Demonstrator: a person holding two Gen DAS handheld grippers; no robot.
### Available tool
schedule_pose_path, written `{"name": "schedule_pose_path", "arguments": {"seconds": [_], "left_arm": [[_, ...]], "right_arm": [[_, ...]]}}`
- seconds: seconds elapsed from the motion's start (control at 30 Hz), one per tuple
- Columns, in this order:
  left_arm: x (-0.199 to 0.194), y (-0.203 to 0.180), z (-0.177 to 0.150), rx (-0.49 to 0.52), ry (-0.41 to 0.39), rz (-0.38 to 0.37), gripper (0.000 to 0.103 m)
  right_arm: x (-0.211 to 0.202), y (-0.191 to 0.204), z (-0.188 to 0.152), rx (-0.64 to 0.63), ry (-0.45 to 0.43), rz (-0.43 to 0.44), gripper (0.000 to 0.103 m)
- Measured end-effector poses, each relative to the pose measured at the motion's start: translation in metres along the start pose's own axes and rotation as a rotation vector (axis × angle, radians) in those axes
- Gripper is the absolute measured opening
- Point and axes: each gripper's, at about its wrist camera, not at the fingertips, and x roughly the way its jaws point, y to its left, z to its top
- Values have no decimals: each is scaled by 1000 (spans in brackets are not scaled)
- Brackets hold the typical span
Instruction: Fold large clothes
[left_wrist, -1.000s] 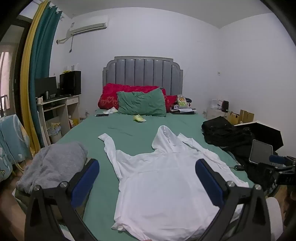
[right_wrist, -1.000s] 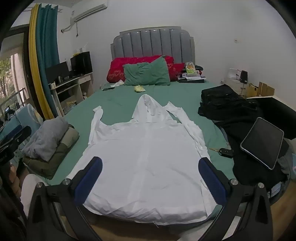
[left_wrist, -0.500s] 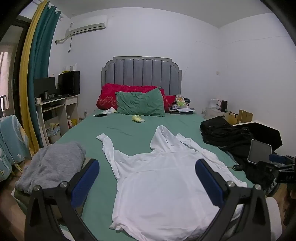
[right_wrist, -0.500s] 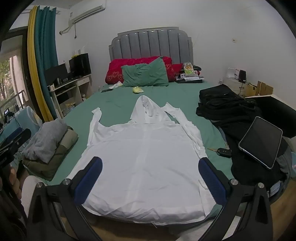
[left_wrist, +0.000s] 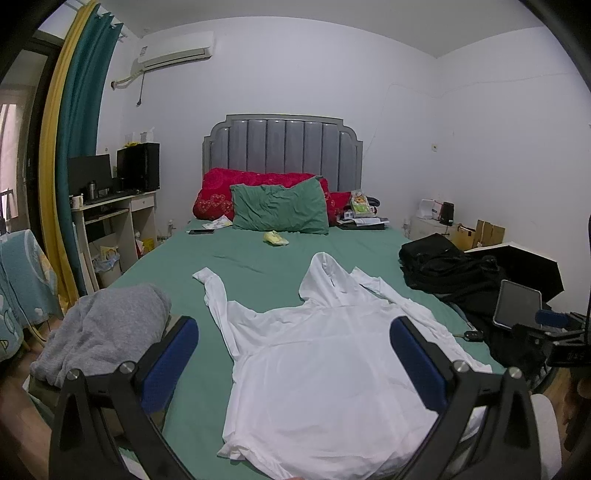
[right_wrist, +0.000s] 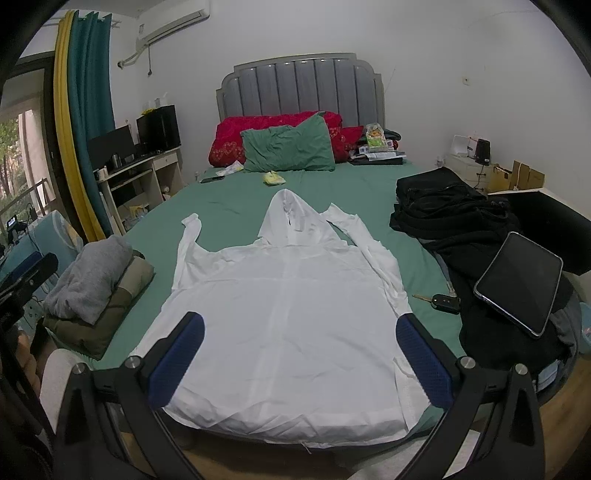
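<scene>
text: none legible | air conditioner (left_wrist: 173, 50) label: too small | bedside packet (right_wrist: 376, 137) print: blurred

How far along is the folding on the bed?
Done: a grey garment sits folded on an olive one at the bed's left edge. In hand: the white hoodie lies spread flat, hood toward the pillows, sleeves out, no fold made. Both the left gripper and right gripper hover with jaws open, holding nothing. Left: every fold on the hoodie, plus possibly the black pile of clothes.
</scene>
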Motion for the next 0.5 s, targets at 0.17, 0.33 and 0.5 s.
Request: {"name": "schedule_pose_path", "arguments": {"seconds": [0.17, 0.33, 0.5], "left_arm": [[0, -3, 0, -4, 0, -14, 103], [-5, 0, 2, -7, -7, -17, 103], [-5, -1, 1, -8, -8, -16, 103]], "right_arm": [[1, -1, 0, 3, 4, -2, 103], [0, -3, 0, 13, 2, 6, 103], [-1, -2, 0, 15, 2, 4, 103]]}}
